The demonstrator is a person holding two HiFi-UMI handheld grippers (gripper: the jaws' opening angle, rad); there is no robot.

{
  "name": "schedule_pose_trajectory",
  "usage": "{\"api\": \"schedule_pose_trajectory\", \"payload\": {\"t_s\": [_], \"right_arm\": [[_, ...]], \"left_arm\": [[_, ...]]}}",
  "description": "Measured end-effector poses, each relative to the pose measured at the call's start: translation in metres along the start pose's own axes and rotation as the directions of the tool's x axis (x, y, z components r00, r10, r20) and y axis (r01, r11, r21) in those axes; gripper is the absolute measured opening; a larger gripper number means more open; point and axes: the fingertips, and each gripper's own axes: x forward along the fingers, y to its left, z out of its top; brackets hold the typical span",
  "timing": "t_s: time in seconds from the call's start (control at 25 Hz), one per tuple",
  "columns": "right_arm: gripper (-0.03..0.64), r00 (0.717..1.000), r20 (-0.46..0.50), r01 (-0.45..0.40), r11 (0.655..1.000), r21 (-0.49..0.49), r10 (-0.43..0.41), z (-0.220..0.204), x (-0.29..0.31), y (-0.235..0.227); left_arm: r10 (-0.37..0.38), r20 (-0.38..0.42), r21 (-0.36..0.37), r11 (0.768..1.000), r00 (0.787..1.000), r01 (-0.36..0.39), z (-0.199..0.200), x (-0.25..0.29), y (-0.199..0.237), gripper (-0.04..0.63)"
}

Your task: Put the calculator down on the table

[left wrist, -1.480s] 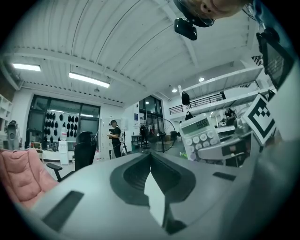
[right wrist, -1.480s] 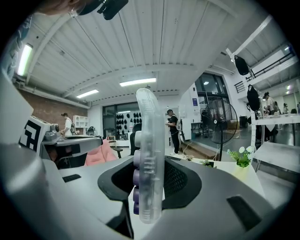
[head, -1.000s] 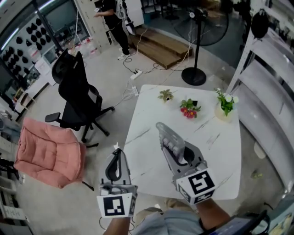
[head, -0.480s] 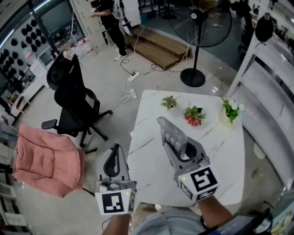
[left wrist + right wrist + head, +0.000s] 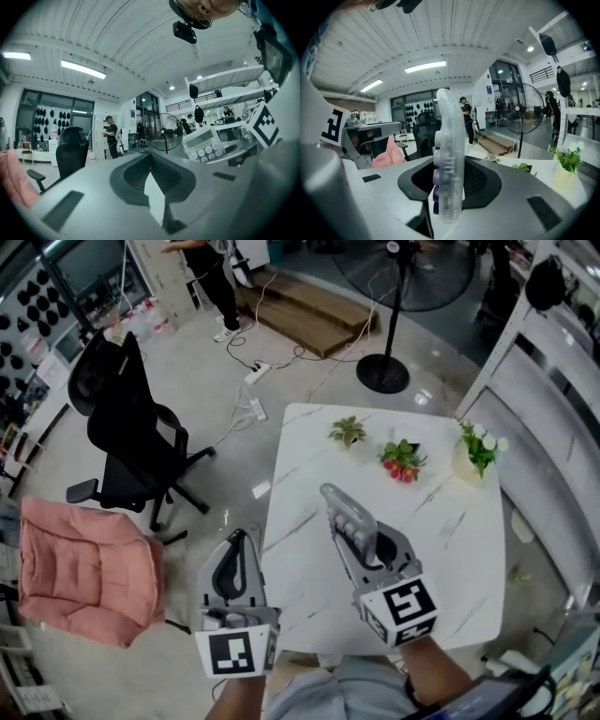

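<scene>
A translucent white calculator (image 5: 349, 515) with purple keys stands on edge between the jaws of my right gripper (image 5: 359, 538), which is shut on it above the near left part of the white marble table (image 5: 450, 549). In the right gripper view the calculator (image 5: 449, 140) rises edge-on between the pads, clear of the tabletop. My left gripper (image 5: 236, 545) hangs beside the table's left edge, over the floor, its jaws together and holding nothing. The left gripper view shows the left gripper (image 5: 151, 157) shut, with the calculator (image 5: 204, 144) off to the right, display and round keys showing.
Along the table's far edge stand a small green plant (image 5: 348, 431), red flowers (image 5: 402, 460) and a white pot of greenery (image 5: 478, 454). A black office chair (image 5: 127, 427) and a pink cushioned seat (image 5: 80, 568) are on the left. A standing fan (image 5: 384, 371) is beyond the table.
Both grippers have moved forward along the table and a little lower. The calculator stays clamped in the right gripper, and the left gripper stays shut.
</scene>
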Motion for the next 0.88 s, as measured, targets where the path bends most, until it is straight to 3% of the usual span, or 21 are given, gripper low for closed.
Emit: {"api": "schedule_pose_trajectory", "payload": {"t_s": [0.4,0.88], "right_arm": [[0.147,0.993,-0.118,0.034,0.998,0.046,-0.029,-0.061,0.021,-0.004],[0.147,0.964,-0.263,0.049,0.994,0.096,-0.022,-0.134,0.033,0.0]], "left_arm": [[-0.042,-0.069,-0.019,0.999,0.997,0.041,-0.039,0.016,0.006,0.008],[-0.062,-0.158,-0.03,0.998,0.986,0.058,-0.083,0.021,0.008,0.008]]}}
